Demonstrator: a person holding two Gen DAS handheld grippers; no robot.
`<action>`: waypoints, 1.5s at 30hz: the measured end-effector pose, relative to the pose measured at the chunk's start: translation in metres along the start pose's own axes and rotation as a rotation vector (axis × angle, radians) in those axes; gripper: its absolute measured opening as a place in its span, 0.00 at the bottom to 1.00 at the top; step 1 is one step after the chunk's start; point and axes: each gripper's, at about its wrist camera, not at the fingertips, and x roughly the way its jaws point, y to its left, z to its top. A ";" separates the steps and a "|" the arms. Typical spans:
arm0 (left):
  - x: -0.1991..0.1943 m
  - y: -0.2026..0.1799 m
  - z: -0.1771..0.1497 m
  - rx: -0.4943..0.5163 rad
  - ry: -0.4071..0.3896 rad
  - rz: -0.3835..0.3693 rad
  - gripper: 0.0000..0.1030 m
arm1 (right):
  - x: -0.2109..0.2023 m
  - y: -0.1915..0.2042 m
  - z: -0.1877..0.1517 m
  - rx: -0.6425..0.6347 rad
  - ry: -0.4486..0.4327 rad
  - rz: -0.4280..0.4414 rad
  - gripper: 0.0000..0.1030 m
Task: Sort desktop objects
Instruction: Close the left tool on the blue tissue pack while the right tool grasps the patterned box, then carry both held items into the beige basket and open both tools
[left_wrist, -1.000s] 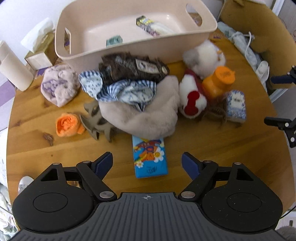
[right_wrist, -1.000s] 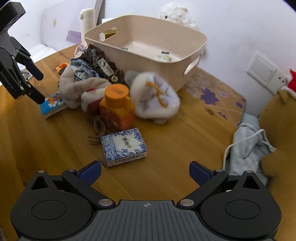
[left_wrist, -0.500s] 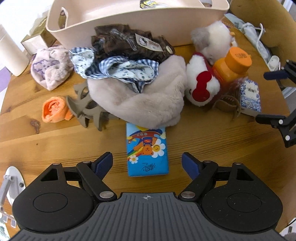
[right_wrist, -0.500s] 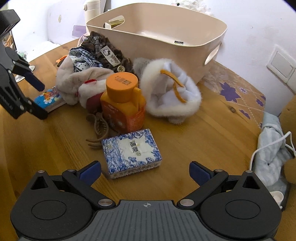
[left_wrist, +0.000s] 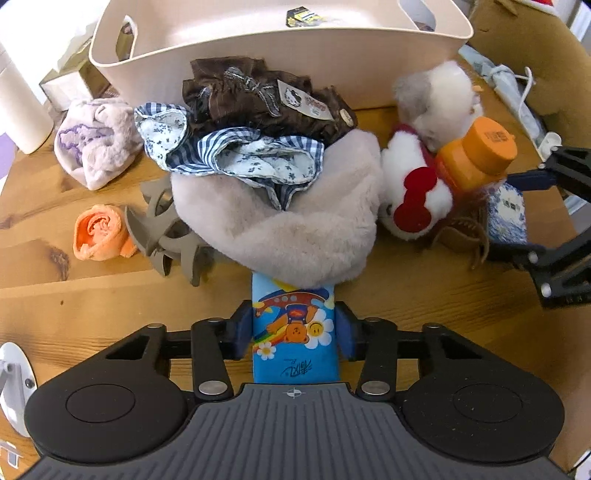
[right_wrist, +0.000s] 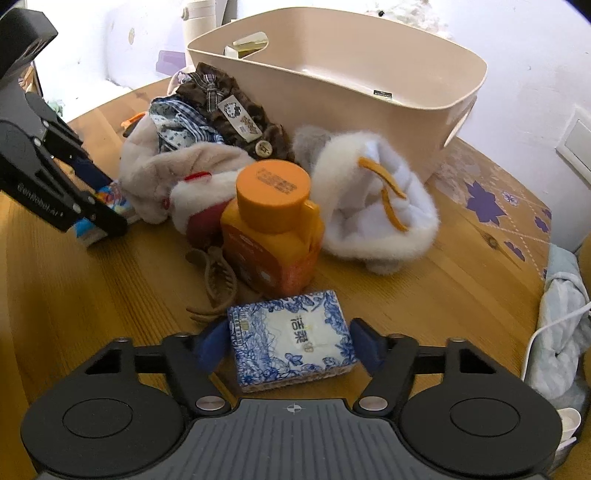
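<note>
My left gripper (left_wrist: 294, 328) is shut on a blue cartoon tissue pack (left_wrist: 294, 345) that lies on the wooden table, its far end under a beige fluffy hat (left_wrist: 288, 221). My right gripper (right_wrist: 290, 345) straddles a blue-and-white tissue pack (right_wrist: 291, 339); its right pad is close to the pack and a gap shows on the left. A beige bin (left_wrist: 258, 33) stands behind the pile and also shows in the right wrist view (right_wrist: 351, 74).
The pile holds brown and checked clothes (left_wrist: 258, 96), an orange bottle (right_wrist: 273, 221), a white plush (right_wrist: 376, 206), a red-bow plush (left_wrist: 417, 199), hair claws (left_wrist: 166, 236), an orange cloth roll (left_wrist: 98, 232) and a lilac hat (left_wrist: 94, 142). Cloth and cable (right_wrist: 561, 325) lie at right.
Both grippers moved forward and lower over their tissue packs. The left jaws closed onto the cartoon pack; the right jaws narrowed around the blue-and-white pack.
</note>
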 end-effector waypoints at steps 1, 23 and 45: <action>0.000 0.000 -0.001 0.005 0.004 -0.001 0.45 | -0.001 0.001 0.001 0.002 0.007 -0.007 0.64; -0.070 0.042 -0.013 -0.036 -0.103 0.006 0.44 | -0.091 0.006 0.028 -0.015 -0.104 -0.148 0.62; -0.143 0.057 0.079 0.043 -0.401 0.020 0.44 | -0.117 -0.016 0.105 0.034 -0.245 -0.325 0.62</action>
